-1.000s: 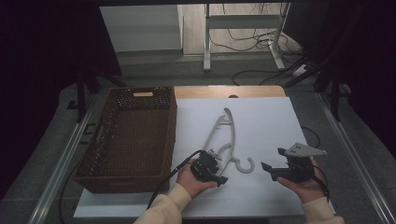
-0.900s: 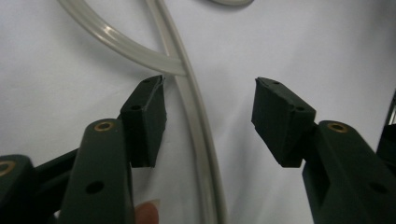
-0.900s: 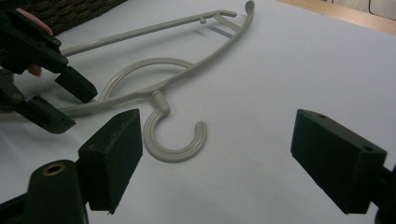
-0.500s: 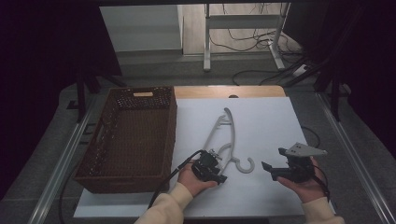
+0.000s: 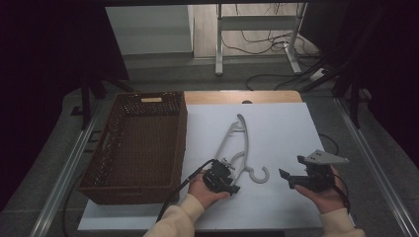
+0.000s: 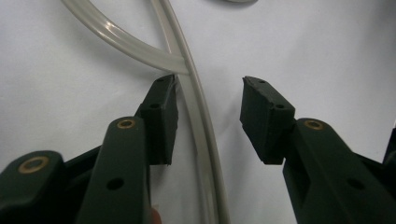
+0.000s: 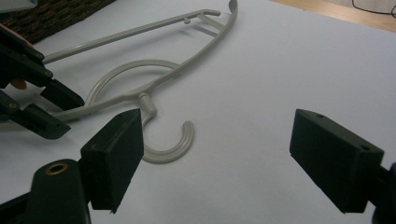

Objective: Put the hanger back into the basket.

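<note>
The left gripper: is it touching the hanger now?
Cannot tell. In the left gripper view the hanger lies between the left gripper's jaws, close against one pad, clear of the other.

The high view hangs above my side of the table [image 5: 276, 123], looking forward and down; my forearms enter at its bottom edge. The camera on my left gripper [image 6: 208, 116] sits very close over the sheet, the hanger [image 6: 196, 112] bar running up the frame's middle. My right gripper [image 7: 215, 158] camera looks low across the table, farther back, catching the same hanger [image 7: 154, 84] in its upper left.
</note>
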The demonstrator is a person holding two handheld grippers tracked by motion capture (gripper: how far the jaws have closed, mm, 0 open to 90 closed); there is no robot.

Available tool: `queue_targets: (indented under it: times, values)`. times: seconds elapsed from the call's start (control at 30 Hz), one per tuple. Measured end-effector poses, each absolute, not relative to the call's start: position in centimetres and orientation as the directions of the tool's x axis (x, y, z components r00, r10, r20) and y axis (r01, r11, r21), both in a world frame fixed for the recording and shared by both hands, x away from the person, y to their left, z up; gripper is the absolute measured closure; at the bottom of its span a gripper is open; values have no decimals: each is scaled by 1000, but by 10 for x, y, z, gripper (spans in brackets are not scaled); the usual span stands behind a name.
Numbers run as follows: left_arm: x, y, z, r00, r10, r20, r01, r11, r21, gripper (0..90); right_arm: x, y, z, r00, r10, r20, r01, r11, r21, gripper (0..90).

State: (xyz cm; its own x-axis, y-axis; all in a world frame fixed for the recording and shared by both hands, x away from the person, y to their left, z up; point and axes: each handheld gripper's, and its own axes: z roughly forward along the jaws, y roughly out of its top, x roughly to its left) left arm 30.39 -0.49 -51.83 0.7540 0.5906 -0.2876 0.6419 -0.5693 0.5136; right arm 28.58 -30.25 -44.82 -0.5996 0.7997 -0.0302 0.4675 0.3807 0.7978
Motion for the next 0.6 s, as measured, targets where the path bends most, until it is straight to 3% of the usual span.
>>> queue_targets:
  times: [0.3, 0.6]
  values:
    - [296, -8, -520, 760, 617, -206, 615, -579, 535, 653, 288, -307, -447, -550, 835, -16, 495, 342, 799, 183]
    - [297, -8, -520, 744, 640, -189, 626, -570, 532, 737, 288, -310, -446, -521, 853, -18, 501, 323, 803, 188]
